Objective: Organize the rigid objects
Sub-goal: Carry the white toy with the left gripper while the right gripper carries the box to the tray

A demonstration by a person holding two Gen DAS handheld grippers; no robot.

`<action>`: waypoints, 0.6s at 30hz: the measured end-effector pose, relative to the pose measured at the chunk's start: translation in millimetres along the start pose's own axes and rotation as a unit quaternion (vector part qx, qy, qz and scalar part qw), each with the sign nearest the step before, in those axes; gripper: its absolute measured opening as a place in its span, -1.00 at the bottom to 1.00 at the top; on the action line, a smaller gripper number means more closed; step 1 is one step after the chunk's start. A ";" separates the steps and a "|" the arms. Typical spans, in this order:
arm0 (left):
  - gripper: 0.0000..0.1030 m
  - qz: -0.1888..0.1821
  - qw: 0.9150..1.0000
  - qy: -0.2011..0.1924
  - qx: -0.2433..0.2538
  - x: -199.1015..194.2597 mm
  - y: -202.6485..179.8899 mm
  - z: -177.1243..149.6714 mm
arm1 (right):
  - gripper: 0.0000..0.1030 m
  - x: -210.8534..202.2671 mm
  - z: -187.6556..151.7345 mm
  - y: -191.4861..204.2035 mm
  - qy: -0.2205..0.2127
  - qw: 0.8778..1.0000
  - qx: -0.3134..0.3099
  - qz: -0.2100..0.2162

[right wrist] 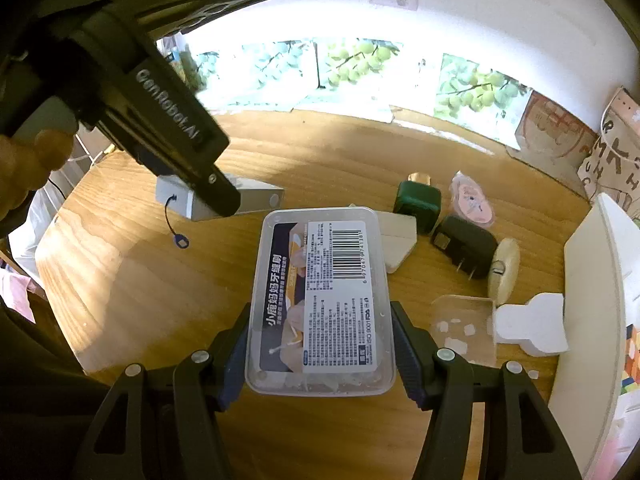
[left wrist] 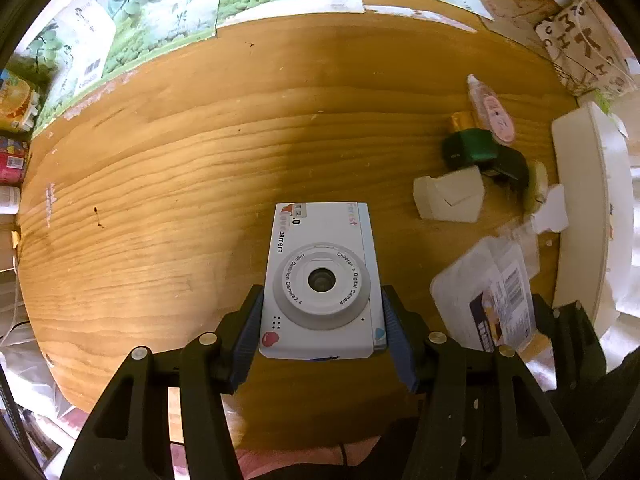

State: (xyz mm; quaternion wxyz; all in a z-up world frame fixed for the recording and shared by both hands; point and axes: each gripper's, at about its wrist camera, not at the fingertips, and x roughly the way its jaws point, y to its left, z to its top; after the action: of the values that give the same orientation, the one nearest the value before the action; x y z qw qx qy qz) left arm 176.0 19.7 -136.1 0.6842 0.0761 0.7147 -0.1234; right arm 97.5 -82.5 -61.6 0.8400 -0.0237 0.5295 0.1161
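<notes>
Two pairs of fingers each pinch something above the counter (left wrist: 160, 168): the left gripper (left wrist: 322, 322) clamps a white camera (left wrist: 320, 280), the right gripper (right wrist: 320, 354) a clear plastic box (right wrist: 320, 300).

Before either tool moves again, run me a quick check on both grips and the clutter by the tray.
1. Left tool clamped on the toy camera: ok.
2. Right tool clamped on the clear plastic box: ok.
3. Box lid shut: cannot tell.
4. Camera strap hanging free: ok.
5. Black plug adapter lying apart from both tools: ok.
6. White tray has room: cannot tell.
</notes>
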 end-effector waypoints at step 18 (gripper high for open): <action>0.16 0.025 0.997 -0.068 0.015 -82.5 -56.9 -18.3 | 0.22 -61.4 8.6 -41.6 -0.043 0.999 0.008 -0.020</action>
State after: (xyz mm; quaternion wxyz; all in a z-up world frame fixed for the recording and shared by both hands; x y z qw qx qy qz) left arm 146.9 -24.7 -49.1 0.7333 0.0954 0.6621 -0.1217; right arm 88.9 -132.0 -6.3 0.8642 -0.0225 0.4934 0.0961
